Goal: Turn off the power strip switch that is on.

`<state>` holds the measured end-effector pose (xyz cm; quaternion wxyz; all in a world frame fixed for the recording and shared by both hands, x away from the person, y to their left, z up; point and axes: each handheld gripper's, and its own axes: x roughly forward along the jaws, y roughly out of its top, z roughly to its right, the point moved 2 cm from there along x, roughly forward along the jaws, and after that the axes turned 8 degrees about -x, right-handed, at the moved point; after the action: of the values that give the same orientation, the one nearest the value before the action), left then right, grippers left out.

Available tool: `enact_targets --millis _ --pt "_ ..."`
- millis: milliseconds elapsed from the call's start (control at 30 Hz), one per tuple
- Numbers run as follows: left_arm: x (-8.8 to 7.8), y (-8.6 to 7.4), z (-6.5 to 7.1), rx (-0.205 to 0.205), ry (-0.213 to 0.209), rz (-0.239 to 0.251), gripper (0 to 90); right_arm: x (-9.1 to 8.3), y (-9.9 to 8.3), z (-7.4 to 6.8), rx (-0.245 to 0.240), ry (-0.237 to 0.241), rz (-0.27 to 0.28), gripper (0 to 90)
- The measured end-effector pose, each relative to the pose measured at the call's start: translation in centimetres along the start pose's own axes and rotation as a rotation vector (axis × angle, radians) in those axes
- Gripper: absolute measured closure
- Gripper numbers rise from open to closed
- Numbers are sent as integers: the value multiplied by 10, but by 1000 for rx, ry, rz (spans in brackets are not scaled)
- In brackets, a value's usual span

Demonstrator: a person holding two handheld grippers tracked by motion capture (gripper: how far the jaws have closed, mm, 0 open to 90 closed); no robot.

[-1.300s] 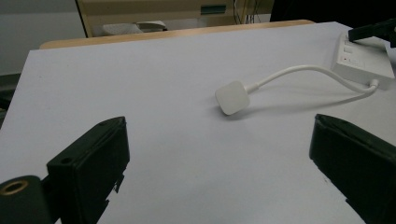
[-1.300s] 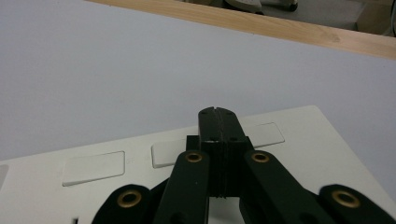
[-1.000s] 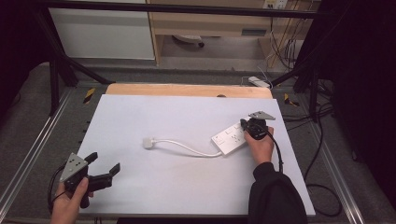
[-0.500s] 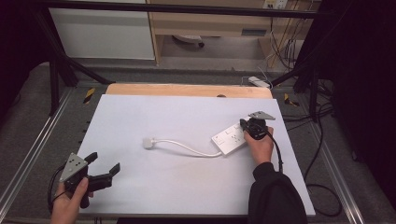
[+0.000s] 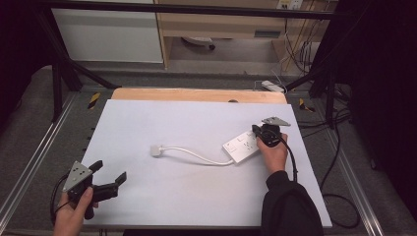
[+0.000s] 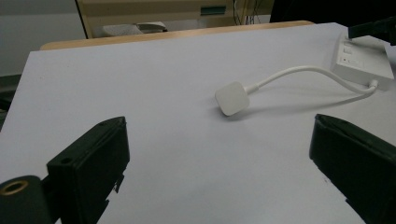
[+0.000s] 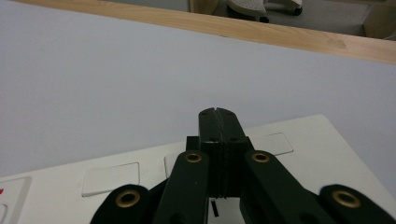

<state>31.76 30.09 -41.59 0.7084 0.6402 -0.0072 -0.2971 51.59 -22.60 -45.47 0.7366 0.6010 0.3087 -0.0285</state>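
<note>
**Pressed strip could skid on smooth desk**

On the white desk [image 5: 147, 123], a power strip [image 5: 241, 146] lies at the right, its cord [image 5: 196, 155] curling to a plug [image 5: 156, 150] at centre. The right hand-held gripper [image 5: 259, 132], jaws clenched on nothing, rests its tip on the strip; a push off-centre could likely slide or tip it. The left hand-held gripper [image 5: 109, 177] waits released, well apart, steadying nothing.

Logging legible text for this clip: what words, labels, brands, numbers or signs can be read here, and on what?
None can be read.
Power strip: small marks beside its switches in the left gripper view, too blurred to read; a red mark at its edge in the right gripper view, not legible.
Plug: blank face.
Table: no writing.
</note>
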Motion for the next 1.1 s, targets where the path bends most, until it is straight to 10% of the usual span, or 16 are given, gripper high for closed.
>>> enact_targets --millis 1100 --pt "1 0 0 -2 6 -2 48 -39 33 -7 99 55 74 65"
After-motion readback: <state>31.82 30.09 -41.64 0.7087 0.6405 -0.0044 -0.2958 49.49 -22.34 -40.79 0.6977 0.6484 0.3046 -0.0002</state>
